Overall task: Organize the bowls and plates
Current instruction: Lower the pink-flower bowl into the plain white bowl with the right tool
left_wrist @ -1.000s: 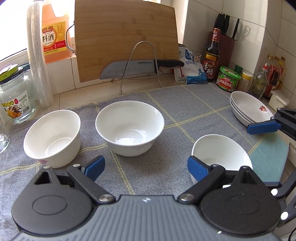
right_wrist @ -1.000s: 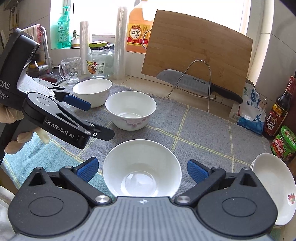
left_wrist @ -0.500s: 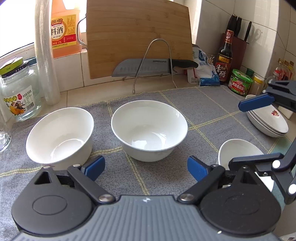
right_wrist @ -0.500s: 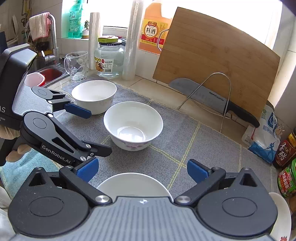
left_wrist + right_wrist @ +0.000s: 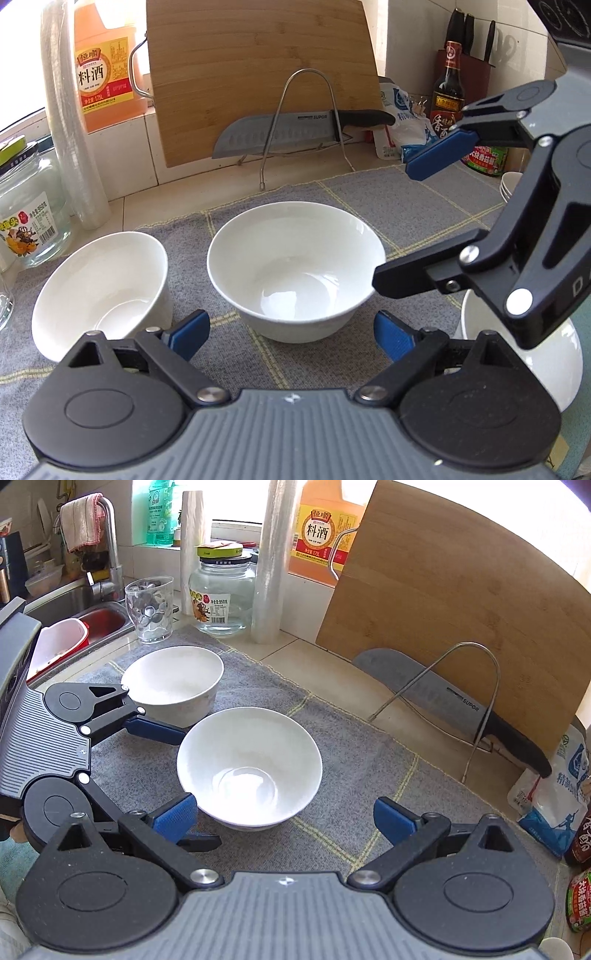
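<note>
Both claws are converging on the middle bowl (image 5: 295,271), which is standing upright on the grey cloth (image 5: 388,195) covering the surface, between a second bowl (image 5: 101,291) at the sink side and a third bowl (image 5: 532,350) that is largely hidden behind the right claw. The left claw (image 5: 291,332) is standing wide open and holding nothing, its blue pads just short of the near wall of the middle bowl. The right claw (image 5: 284,818) is likewise gaping and empty, its left pad beside the bowl's rim but not pressing on it. A stack of plates (image 5: 511,184) is showing only as a sliver behind the right claw. Judged from this layout, the step in hand is nesting the bowls. For a sound grip, one pad should be going inside the rim and one outside, closing gently on the glazed wall; the two claws are crowding one bowl, so one should be giving way.
</note>
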### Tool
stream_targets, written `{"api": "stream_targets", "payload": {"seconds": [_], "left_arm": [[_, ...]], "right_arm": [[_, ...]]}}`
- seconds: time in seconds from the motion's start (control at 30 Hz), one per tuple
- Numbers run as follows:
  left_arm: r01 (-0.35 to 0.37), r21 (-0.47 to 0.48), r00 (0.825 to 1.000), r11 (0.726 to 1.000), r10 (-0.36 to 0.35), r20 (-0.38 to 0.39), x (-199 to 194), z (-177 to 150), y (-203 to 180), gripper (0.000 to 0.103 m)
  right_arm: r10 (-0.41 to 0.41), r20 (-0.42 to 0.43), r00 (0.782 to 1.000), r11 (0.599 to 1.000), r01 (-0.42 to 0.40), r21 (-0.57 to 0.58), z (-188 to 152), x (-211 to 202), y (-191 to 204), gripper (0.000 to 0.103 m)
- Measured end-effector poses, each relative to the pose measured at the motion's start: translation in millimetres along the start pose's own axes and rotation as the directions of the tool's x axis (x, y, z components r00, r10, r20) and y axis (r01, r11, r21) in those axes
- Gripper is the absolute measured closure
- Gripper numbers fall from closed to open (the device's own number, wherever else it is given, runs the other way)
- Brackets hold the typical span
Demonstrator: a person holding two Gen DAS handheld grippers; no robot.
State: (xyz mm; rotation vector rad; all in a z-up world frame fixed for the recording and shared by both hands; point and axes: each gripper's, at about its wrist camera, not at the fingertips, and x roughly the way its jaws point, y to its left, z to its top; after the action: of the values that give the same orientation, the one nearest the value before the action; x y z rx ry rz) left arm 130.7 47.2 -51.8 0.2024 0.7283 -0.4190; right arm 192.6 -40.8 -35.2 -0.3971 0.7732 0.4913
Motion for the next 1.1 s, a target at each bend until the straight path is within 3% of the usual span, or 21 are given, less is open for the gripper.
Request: {"api": "stream_targets", "payload": {"seconds": [0.33,0.77,1.1], "left_arm": [[-0.016,0.019,1.000,1.000,0.016,0.020,4,2,-4,0.015],[-0.026,0.037,0.999,0.999,0.025,0.038,5,4,-6,0.015],[-0.023,0.040,0.999,0.999,0.021,0.037,5,3,-5,0.015]], "right_arm": [[0.098,-0.035,0.995,0.994,-0.096,0.052,18,35,-17,0.012],[0.159,-0.083,0.984,0.985,-0.153,0.077,28,67,-26,0.026],[0.206,-0.082,0.975,0.976,-0.198,0.095,29,71,-26,0.027]]}}
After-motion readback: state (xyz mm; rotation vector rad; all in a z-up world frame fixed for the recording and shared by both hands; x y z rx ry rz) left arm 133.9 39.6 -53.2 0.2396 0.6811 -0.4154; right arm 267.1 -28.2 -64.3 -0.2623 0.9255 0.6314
